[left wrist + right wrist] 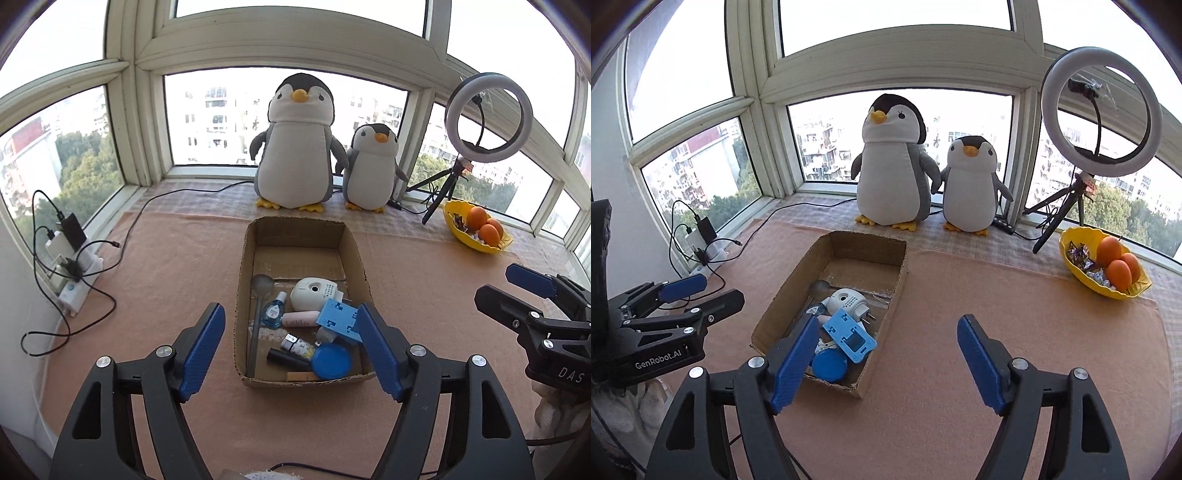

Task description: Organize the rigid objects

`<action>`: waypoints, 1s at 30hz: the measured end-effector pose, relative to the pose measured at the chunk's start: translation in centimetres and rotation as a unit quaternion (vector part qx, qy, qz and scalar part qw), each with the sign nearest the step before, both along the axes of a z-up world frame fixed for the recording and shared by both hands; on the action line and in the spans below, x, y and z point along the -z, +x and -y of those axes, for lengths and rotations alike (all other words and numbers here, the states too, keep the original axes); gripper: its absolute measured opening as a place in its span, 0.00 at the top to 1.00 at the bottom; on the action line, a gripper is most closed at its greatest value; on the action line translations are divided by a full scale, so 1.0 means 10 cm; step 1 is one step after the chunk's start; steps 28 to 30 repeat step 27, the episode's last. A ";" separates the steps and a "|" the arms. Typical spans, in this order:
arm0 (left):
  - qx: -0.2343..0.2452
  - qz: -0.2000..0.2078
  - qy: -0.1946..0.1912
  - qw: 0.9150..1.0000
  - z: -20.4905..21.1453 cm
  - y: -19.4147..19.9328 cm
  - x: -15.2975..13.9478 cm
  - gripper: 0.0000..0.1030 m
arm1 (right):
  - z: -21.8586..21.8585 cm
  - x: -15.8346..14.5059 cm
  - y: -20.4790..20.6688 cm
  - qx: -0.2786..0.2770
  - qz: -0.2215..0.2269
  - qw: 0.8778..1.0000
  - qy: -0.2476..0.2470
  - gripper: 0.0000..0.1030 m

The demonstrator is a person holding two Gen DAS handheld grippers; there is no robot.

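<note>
Left tool and right tool both apart, empty | shallow brown cardboard box centre frame, crowded | risk: grabbing there could snag the neighbouring blue plastic bracket.

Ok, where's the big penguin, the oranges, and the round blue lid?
Big penguin (295,162), left wrist view, on its white belly.
Oranges (1118,273), right wrist view, on the front orange in the yellow bowl.
Round blue lid (331,361), left wrist view, on its flat top.
</note>
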State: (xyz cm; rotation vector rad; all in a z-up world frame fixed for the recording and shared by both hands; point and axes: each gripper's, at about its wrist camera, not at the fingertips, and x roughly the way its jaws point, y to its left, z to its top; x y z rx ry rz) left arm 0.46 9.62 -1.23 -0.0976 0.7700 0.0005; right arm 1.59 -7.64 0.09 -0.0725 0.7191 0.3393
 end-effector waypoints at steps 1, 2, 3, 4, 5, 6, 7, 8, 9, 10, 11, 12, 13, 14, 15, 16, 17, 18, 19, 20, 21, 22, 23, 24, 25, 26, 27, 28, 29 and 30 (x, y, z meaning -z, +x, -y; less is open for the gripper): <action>0.000 0.002 0.000 1.000 0.01 -0.02 -0.03 0.27 | 0.02 -0.01 -0.02 0.002 0.003 1.000 -0.001 0.24; 0.000 0.003 0.001 1.000 0.03 -0.04 -0.05 0.27 | 0.04 -0.02 -0.04 0.003 0.005 1.000 -0.002 0.24; 0.000 0.002 0.002 1.000 0.04 -0.05 -0.06 0.27 | 0.05 -0.03 -0.05 0.005 0.007 1.000 -0.003 0.24; -0.001 0.002 0.003 1.000 0.04 -0.06 -0.07 0.27 | 0.07 -0.04 -0.06 0.007 0.008 1.000 -0.003 0.24; -0.002 0.001 0.001 1.000 0.05 -0.07 -0.08 0.27 | 0.09 -0.04 -0.07 0.009 0.009 1.000 -0.001 0.24; -0.002 0.001 0.000 1.000 0.06 -0.08 -0.08 0.27 | 0.11 -0.05 -0.09 0.011 0.008 1.000 0.002 0.23; -0.001 0.000 0.000 1.000 0.07 -0.09 -0.08 0.27 | 0.13 -0.05 -0.09 0.012 0.008 1.000 0.005 0.23; 0.001 0.000 0.002 1.000 0.09 -0.10 -0.09 0.27 | 0.16 -0.05 -0.10 0.015 0.008 1.000 0.006 0.23; 0.001 0.000 0.003 1.000 0.11 -0.11 -0.09 0.27 | 0.17 -0.05 -0.10 0.016 0.008 1.000 0.007 0.23; 0.002 0.001 0.003 1.000 0.12 -0.12 -0.09 0.27 | 0.18 -0.05 -0.10 0.017 0.008 1.000 0.008 0.23; 0.004 0.001 0.003 1.000 0.13 -0.12 -0.10 0.27 | 0.19 -0.05 -0.10 0.018 0.008 1.000 0.007 0.23; 0.005 0.000 0.004 1.000 0.14 -0.12 -0.10 0.27 | 0.20 -0.05 -0.10 0.019 0.008 1.000 0.006 0.23; 0.006 0.000 0.004 1.000 0.15 -0.12 -0.10 0.27 | 0.20 -0.05 -0.10 0.019 0.008 1.000 0.006 0.23; 0.006 0.000 0.006 1.000 0.16 -0.12 -0.10 0.27 | 0.21 -0.04 -0.10 0.019 0.009 1.000 0.006 0.23; 0.006 0.001 0.007 1.000 0.17 -0.12 -0.10 0.27 | 0.21 -0.04 -0.10 0.020 0.009 1.000 0.005 0.23; 0.006 0.001 0.010 1.000 0.18 -0.12 -0.10 0.27 | 0.21 -0.04 -0.10 0.020 0.009 1.000 0.004 0.23; 0.006 0.001 0.010 1.000 0.18 -0.12 -0.11 0.27 | 0.22 -0.04 -0.10 0.019 0.009 1.000 0.003 0.23; 0.007 0.001 0.010 1.000 0.18 -0.12 -0.11 0.27 | 0.22 -0.04 -0.10 0.019 0.009 1.000 0.003 0.23; 0.007 0.002 0.011 1.000 0.18 -0.12 -0.11 0.27 | 0.22 -0.04 -0.10 0.019 0.009 1.000 0.003 0.23; 0.007 0.002 0.011 1.000 0.18 -0.12 -0.11 0.27 | 0.22 -0.03 -0.10 0.019 0.009 1.000 0.003 0.23; 0.007 0.002 0.010 1.000 0.18 -0.12 -0.12 0.27 | 0.22 -0.03 -0.10 0.018 0.008 1.000 0.002 0.23; 0.008 0.003 0.010 1.000 0.18 -0.12 -0.12 0.27 | 0.22 -0.03 -0.09 0.019 0.008 1.000 0.002 0.23; 0.009 0.005 0.009 1.000 0.19 -0.12 -0.12 0.27 | 0.21 -0.03 -0.09 0.019 0.008 1.000 0.001 0.23; 0.011 0.010 0.012 1.000 0.20 -0.13 -0.12 0.27 | 0.21 -0.02 -0.09 0.019 0.006 1.000 0.000 0.23; 0.010 0.013 0.016 1.000 0.21 -0.14 -0.12 0.27 | 0.22 -0.01 -0.08 0.019 0.004 1.000 0.001 0.23; 0.010 0.014 0.018 1.000 0.21 -0.14 -0.13 0.27 | 0.22 0.01 -0.08 0.020 0.002 1.000 0.001 0.23; 0.011 0.012 0.016 1.000 0.21 -0.13 -0.12 0.27 | 0.22 0.01 -0.08 0.020 0.002 1.000 0.001 0.23; 0.011 0.012 0.016 1.000 0.21 -0.13 -0.12 0.27 | 0.22 0.01 -0.08 0.020 0.002 1.000 0.001 0.23; 0.011 0.012 0.016 1.000 0.21 -0.13 -0.12 0.27 | 0.22 0.01 -0.08 0.020 0.002 1.000 0.001 0.23; 0.011 0.012 0.016 1.000 0.21 -0.13 -0.12 0.27 | 0.22 0.01 -0.08 0.020 0.002 1.000 0.001 0.23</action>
